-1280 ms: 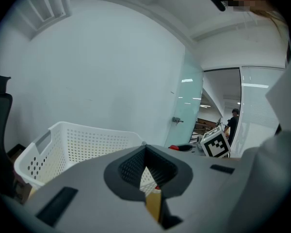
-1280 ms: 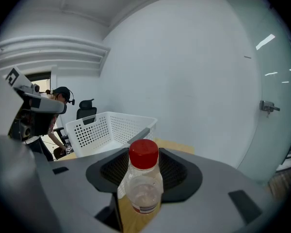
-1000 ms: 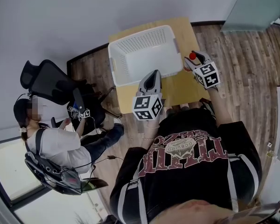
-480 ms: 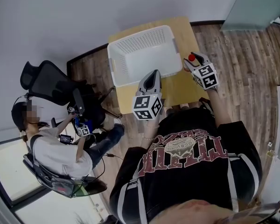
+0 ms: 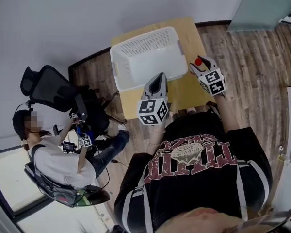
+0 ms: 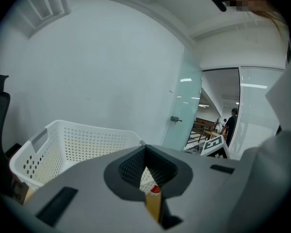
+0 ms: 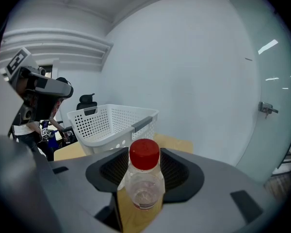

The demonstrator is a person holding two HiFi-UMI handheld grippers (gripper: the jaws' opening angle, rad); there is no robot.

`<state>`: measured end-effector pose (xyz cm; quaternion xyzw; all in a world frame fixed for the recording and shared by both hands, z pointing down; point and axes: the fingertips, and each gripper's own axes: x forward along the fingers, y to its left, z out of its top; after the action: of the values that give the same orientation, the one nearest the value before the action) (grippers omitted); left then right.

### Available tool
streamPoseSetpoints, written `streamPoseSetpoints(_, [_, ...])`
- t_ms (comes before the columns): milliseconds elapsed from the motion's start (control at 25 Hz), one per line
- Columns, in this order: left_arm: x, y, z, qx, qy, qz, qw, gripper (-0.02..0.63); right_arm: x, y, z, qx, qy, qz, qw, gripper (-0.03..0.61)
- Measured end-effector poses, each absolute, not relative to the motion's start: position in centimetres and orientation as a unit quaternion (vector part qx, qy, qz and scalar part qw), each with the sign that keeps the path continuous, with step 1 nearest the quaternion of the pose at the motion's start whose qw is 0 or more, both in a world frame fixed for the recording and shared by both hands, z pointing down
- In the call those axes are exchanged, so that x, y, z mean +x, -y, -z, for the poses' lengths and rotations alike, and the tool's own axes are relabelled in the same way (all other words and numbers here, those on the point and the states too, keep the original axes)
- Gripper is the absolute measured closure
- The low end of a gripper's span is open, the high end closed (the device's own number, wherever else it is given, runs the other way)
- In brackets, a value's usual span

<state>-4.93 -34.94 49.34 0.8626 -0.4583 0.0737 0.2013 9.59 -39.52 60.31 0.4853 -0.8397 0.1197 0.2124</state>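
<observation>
The right gripper [image 5: 202, 67] clamps one red-capped bottle [image 7: 144, 186] at centre frame. The left gripper [image 5: 156, 83], jaws nearly together, grips nothing, just below one white basket [image 5: 143, 34].

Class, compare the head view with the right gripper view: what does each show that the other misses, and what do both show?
Only the head view shows the wearer's black T-shirt and the marker cube on the right hand-held gripper. Only the right gripper view shows the clear body of the bottle, gripped between the jaws. Both show the white basket, the red cap and the wooden table.
</observation>
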Motion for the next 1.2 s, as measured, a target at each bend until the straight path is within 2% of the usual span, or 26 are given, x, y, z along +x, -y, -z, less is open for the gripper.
streamPoseSetpoints(480, [-4.7, 34.8, -49.2, 0.864, 0.458, -0.067, 0.2, 0.567, 9.7, 39.4, -60.5, 0.484, 0.838, -0.122, 0.22, 0.371])
streamPoseSetpoints(1200, [-4.6, 34.8, -49.2, 0.863, 0.458, -0.062, 0.202, 0.567, 10.5, 39.4, -57.5, 0.497, 0.841, -0.115, 0.182, 0.367])
